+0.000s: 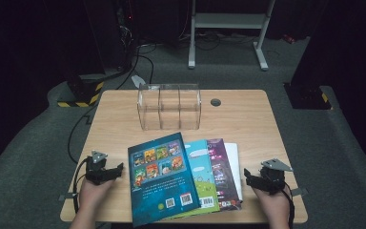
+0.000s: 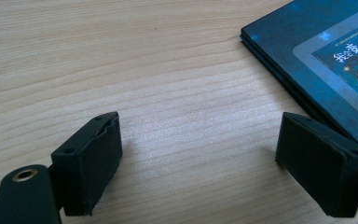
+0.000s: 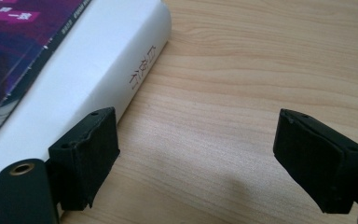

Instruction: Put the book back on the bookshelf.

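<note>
Fanned stack of books sits at the near middle of the table, between the two tongs. Top one is the dark blue book, thin paperback, lying flat and tilted, near corner poking past the table edge. Under it a light blue and green book, then a purple book, then a white book at the bottom right.

Handling guess: top three are thin, light, floppy, glossy covers, likely slippery, so they slide off each other easily. White book looks thicker and stiffer, with a real spine. Best hold is on a free edge: the blue book's overhanging near corner or its left long edge; the white book by the spine side.

Writing: blue cover shows a grid of small cover pictures plus two QR codes low down; left gripper view shows Chinese title characters, partly cut off. White spine carries Chinese characters, too blurred to read for sure. Purple cover text is unreadable.

Left tongs are spread wide, nothing between, just beside the blue book's left edge, over bare wood. Right tongs are also spread, empty, one jaw just beside the white spine; touching or not, cannot tell.

Farther back is a clear plastic divider box with three compartments, empty, well apart from the books.
</note>
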Demonstrator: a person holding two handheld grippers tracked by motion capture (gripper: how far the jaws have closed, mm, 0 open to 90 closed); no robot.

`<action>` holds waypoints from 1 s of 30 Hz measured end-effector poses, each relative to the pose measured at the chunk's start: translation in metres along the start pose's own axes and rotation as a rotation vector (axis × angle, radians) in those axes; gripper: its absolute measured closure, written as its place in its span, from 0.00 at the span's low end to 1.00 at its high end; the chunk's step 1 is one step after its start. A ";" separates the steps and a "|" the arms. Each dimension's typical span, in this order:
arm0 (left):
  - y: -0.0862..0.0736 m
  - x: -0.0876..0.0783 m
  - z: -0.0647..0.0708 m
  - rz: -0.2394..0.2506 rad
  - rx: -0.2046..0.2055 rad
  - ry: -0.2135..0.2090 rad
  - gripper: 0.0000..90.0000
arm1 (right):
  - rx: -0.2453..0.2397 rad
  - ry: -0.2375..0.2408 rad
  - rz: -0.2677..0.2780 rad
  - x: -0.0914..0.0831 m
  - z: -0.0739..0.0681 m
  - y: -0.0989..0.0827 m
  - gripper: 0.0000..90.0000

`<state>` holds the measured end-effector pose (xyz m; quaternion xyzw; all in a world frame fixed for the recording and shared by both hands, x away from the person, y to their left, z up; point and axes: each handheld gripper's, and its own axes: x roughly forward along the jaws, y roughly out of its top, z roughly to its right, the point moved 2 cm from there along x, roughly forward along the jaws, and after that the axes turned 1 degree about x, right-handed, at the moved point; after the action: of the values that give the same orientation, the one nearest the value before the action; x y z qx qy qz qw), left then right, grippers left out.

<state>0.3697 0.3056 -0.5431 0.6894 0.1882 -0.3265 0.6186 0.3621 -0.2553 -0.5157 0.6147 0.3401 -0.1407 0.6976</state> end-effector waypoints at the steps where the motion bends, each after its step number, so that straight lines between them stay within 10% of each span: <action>1: 0.000 0.000 0.000 0.000 0.000 0.000 0.16 | -0.002 0.004 0.003 -0.001 -0.001 0.001 0.15; 30: 0.001 0.001 0.000 -0.002 0.001 -0.001 0.16 | -0.105 0.104 0.092 -0.020 -0.059 0.025 0.16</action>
<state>0.3710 0.3054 -0.5430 0.6893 0.1882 -0.3275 0.6182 0.3455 -0.1980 -0.4845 0.5989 0.3542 -0.0583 0.7158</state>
